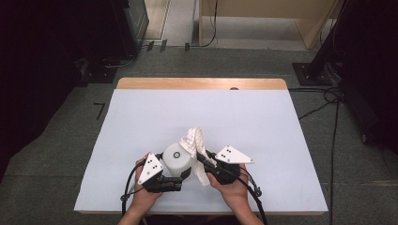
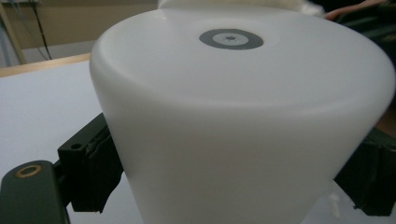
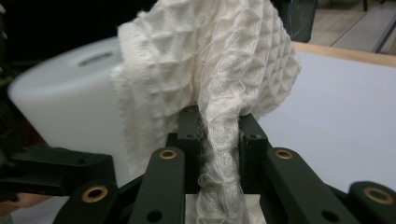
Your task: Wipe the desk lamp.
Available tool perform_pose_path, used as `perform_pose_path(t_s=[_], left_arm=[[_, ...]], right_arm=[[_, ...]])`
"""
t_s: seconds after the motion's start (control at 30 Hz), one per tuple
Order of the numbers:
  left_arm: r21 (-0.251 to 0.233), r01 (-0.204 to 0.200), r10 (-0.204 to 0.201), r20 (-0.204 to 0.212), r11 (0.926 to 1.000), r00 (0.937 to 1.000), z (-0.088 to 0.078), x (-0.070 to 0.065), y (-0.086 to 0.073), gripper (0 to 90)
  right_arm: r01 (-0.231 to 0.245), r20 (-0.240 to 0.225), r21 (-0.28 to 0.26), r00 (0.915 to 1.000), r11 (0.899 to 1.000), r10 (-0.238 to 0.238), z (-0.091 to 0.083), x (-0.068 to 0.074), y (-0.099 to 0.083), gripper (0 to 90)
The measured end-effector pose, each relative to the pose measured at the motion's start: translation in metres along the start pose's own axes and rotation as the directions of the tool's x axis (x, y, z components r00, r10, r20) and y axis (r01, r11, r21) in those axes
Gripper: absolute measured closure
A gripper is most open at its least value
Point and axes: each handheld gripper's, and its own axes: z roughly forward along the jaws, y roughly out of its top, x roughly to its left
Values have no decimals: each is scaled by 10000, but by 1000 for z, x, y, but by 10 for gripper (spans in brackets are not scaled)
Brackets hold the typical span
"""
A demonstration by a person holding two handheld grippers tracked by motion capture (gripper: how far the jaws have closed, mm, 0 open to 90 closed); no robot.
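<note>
Holding: the left gripper point(image 1: 180, 174) is clamped on a white cup point(image 1: 177, 160) that stands upside down near the front edge of the table point(image 1: 141, 122).
Left hand: it point(image 1: 143, 187) comes in from the bottom of the high view, just left of the cup, wrapped around the gripper's body.
Left jaws: in the left gripper view one black jaw presses each side of the cup point(image 2: 243, 121), low on its wall, so they stand wide around it.
Cup: its base faces up, with a small grey ring in the middle; the wall widens toward the base as seen in the left gripper view.
Cloth: a white waffle-weave cloth point(image 1: 197, 150) touches the right side of the cup, rising above its base and hanging down to the table in front of it.
Right gripper: it point(image 1: 206, 161) is just right of the cup, with its jaws pinched together on a bunched fold of the cloth point(image 3: 219, 93).
Cloth against cup: in the right gripper view the cloth spreads above the jaws and drapes over the cup's point(image 3: 65, 107) wall.
Right hand: it point(image 1: 234, 185) sits right of the cup, near the table's front edge.
Table: a white sheet covers it, leaving a wooden strip bare along the far edge, well beyond the cup.
</note>
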Motion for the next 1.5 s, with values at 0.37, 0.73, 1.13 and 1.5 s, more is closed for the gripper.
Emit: perform_pose_path(t_s=[0.37, 0.73, 1.13, 1.5], left_arm=[[-73, 58, -57, 52, 10000, 10000, -2, 5, -1, 88], [-70, 92, -91, 128, 9999, 9999, 0, 5, -1, 88], [-108, 436, -449, -2476, 9990, 9678, 8, 32, 5, 87], [408, 617, -465, -3027, 9973, 9519, 19, 51, -15, 85]], right_arm=[[-344, 217, 202, 9992, 9992, 340, 0, -12, -2, 762], [-144, 2, 306, 9999, 9994, 144, 8, -3, -10, 765], [-442, 1139, -71, 9925, 9990, 447, -9, -38, -2, 765], [-295, 2381, 757, 9712, 9967, 106, -7, -64, -12, 762]])
